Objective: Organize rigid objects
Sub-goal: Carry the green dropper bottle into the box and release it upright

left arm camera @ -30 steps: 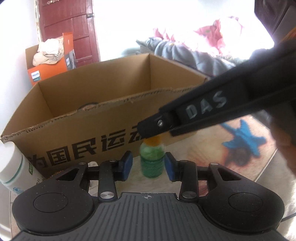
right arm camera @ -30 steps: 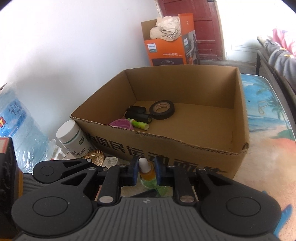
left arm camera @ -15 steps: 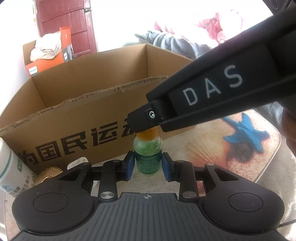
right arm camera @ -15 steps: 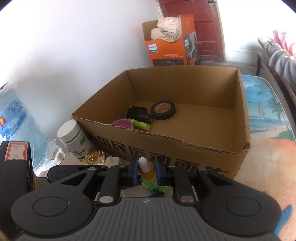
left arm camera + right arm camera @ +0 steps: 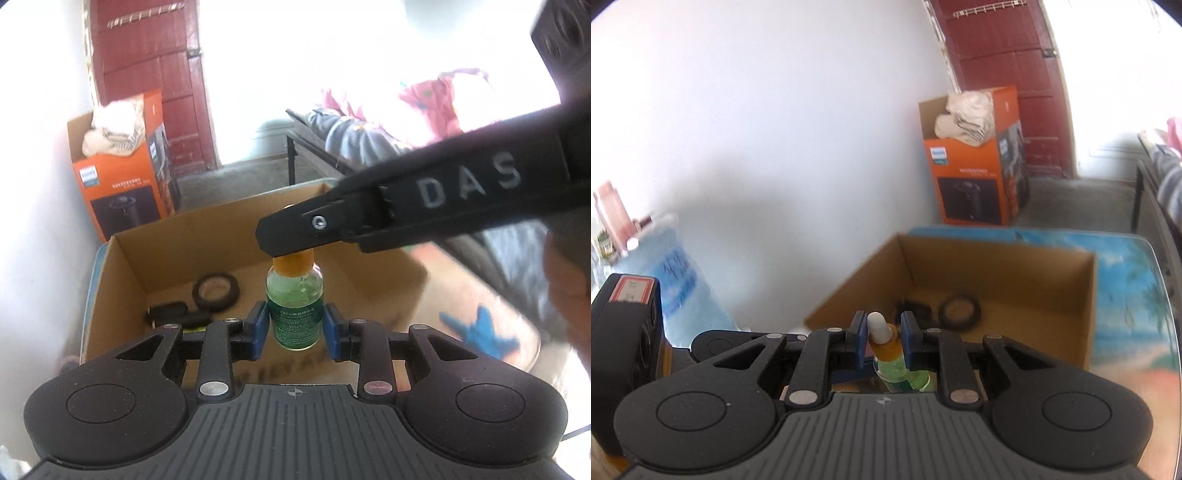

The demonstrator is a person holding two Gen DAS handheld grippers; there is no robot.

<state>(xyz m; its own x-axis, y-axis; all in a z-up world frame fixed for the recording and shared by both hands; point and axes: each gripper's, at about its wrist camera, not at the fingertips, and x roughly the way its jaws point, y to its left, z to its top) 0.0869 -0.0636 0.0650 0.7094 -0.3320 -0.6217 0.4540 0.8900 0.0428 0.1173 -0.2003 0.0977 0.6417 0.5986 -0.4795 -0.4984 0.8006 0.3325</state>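
Observation:
A small green glass bottle point(image 5: 295, 314) with an orange cap and a white dropper tip point(image 5: 877, 326) hangs upright in the air over the near wall of the open cardboard box point(image 5: 122, 280). My left gripper point(image 5: 295, 326) is shut on its labelled body, blue pads on both sides. My right gripper point(image 5: 288, 240) comes in from the right and covers the cap. In the right wrist view that gripper point(image 5: 882, 336) is shut on the bottle's orange neck point(image 5: 886, 350), with the white tip standing up between its pads.
Inside the box point(image 5: 997, 266) lie a black tape roll point(image 5: 216, 293) and a dark oblong item point(image 5: 166, 312). An orange carton point(image 5: 975, 184) stands by the red door. A blue water jug point(image 5: 683, 280) is at the left. A hand point(image 5: 569, 280) holds the right gripper.
The left jaws closed onto the bottle's body. Both grippers then rose together with the bottle, off the table, so the box floor now shows below them.

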